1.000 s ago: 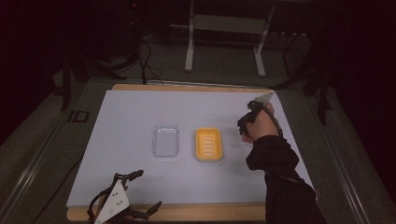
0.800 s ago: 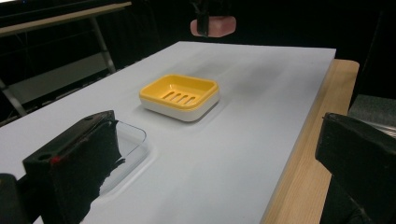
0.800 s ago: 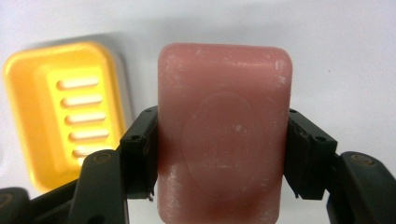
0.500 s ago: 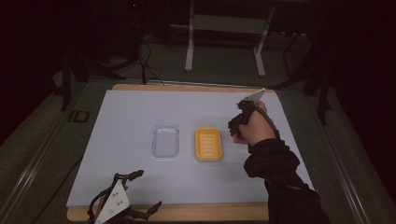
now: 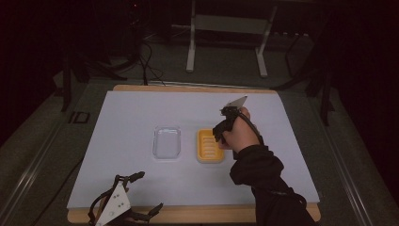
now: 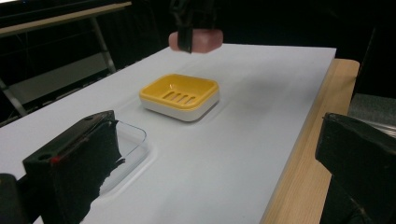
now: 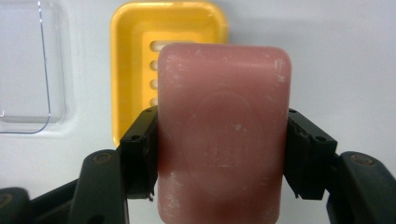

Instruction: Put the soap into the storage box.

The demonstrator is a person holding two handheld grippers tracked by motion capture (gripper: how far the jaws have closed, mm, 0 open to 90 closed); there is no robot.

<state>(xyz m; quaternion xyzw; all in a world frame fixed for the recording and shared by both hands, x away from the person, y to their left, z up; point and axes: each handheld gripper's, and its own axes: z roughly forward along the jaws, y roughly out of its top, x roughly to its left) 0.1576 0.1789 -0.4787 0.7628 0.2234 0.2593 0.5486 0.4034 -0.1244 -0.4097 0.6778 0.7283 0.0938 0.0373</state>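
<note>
overhead, pink soap bar (image 7: 223,135) clamped flat between the jaws of the right hand-held gripper (image 5: 221,127), held in the air above the yellow soap dish (image 7: 140,51), not touching it. dish sits mid-surface on the white sheet (image 5: 131,117), with a clear lid (image 5: 167,142) just beside it on its left, the two apart. left hand-held gripper (image 5: 123,207) lies at the near edge of the wooden surface (image 5: 226,214), jaws wide apart, nothing between them.
</note>
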